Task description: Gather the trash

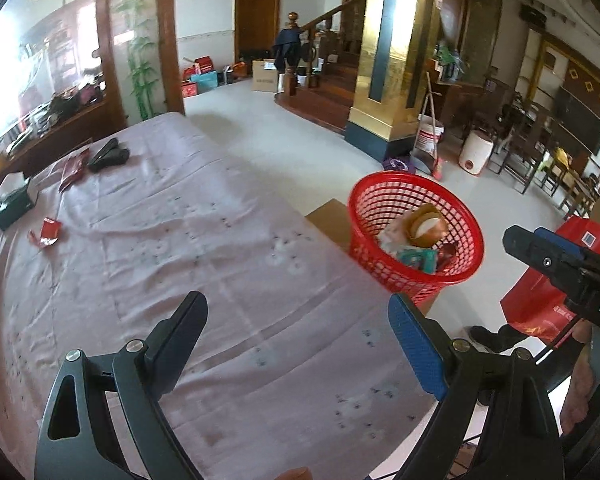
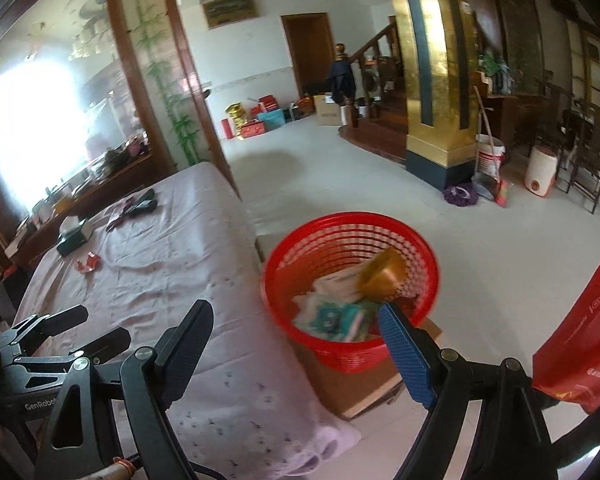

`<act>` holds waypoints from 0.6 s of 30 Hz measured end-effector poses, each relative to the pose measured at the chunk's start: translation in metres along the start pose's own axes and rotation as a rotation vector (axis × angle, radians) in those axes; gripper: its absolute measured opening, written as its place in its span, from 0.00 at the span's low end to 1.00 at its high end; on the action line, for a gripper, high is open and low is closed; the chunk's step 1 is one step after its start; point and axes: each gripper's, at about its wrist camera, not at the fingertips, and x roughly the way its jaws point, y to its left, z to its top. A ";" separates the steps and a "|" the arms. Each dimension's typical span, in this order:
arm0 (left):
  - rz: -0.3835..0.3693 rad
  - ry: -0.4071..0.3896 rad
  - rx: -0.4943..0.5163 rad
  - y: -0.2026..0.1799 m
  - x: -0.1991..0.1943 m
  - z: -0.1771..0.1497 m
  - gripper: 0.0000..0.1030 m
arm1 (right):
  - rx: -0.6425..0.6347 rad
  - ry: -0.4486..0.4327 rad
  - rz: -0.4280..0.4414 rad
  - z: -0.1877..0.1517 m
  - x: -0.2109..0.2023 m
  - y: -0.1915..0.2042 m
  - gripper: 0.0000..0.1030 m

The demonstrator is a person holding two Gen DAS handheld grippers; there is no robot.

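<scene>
red mesh basket (image 2: 350,264) holds a tape roll (image 2: 382,274) and wrappers (image 2: 332,316).

Both tongs, left (image 1: 298,344) and right (image 2: 296,344), seemingly gape empty

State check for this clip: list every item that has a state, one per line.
Left gripper: open, empty.
Right gripper: open, empty.
Red plastic mesh basket: upright on a cardboard box, partly filled with trash.
Crumpled red wrapper: lying on the cloth, uncollected.
Green tissue box: tissue sticking out on top.
</scene>
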 end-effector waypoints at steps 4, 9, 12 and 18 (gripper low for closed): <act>0.004 0.007 0.019 -0.012 0.003 0.002 0.88 | 0.014 0.007 0.000 -0.002 0.002 -0.011 0.85; 0.011 0.014 0.031 -0.020 0.005 0.003 0.88 | 0.021 0.004 0.003 -0.002 0.002 -0.014 0.85; 0.011 0.014 0.032 -0.022 0.006 0.004 0.88 | 0.026 0.001 0.002 -0.004 0.002 -0.018 0.85; 0.000 0.016 0.031 -0.027 0.008 0.006 0.88 | 0.030 0.009 0.002 -0.005 0.005 -0.024 0.85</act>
